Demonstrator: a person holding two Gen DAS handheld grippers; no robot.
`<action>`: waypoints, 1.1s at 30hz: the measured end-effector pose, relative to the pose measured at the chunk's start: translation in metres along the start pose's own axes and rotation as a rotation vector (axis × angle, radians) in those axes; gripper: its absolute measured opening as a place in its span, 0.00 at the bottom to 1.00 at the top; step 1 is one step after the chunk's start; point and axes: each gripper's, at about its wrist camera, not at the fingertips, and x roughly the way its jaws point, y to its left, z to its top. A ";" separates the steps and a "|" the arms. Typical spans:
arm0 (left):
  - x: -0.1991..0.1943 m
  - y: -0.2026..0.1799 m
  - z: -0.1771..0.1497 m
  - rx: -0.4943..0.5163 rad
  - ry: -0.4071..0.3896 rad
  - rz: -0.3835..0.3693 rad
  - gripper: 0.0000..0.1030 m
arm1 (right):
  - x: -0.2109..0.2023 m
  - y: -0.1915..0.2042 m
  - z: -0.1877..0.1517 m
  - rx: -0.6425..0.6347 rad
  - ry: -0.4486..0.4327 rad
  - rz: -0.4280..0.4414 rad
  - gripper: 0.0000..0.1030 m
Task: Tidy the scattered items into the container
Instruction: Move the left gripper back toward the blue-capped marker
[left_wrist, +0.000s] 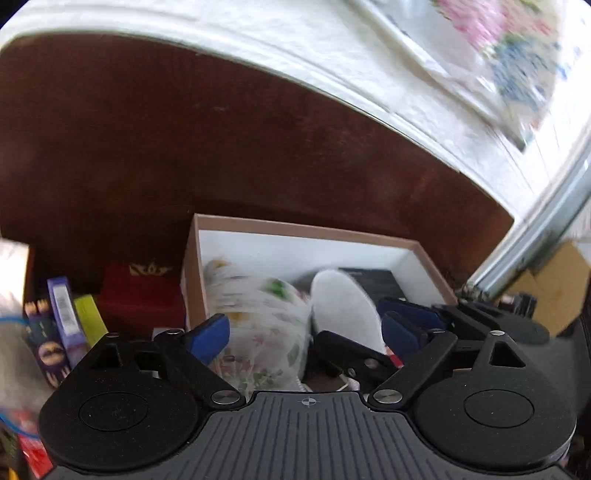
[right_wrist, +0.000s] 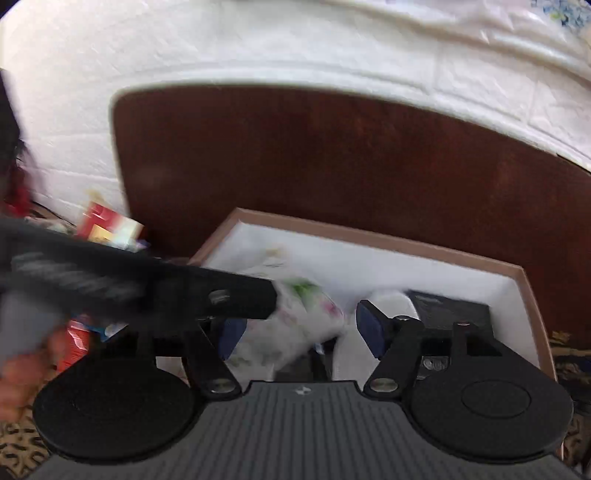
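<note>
With both my left hand-held gripper (left_wrist: 306, 332) and right hand-held gripper (right_wrist: 299, 328) spread apart over the box (left_wrist: 306, 227), the floral bag (left_wrist: 258, 325) could snag a finger and drag back out.

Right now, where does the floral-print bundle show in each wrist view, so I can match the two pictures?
Left wrist: the floral-print bundle is at lower centre, inside the left part of the open box, between the open jaws.
Right wrist: the bundle is at centre, left of the white item, partly behind the other gripper's black body.
Shared landmark: the box's tan rim against the dark brown board.
</note>
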 end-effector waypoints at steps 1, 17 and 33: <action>-0.001 -0.003 -0.001 0.028 -0.004 0.006 0.94 | -0.001 0.000 -0.002 0.015 0.001 0.012 0.74; -0.049 -0.013 -0.017 0.015 -0.025 0.049 1.00 | -0.049 0.032 -0.001 0.011 -0.050 0.014 0.98; -0.166 0.031 -0.101 -0.078 -0.161 0.060 1.00 | -0.094 0.132 -0.048 -0.086 -0.129 0.143 0.99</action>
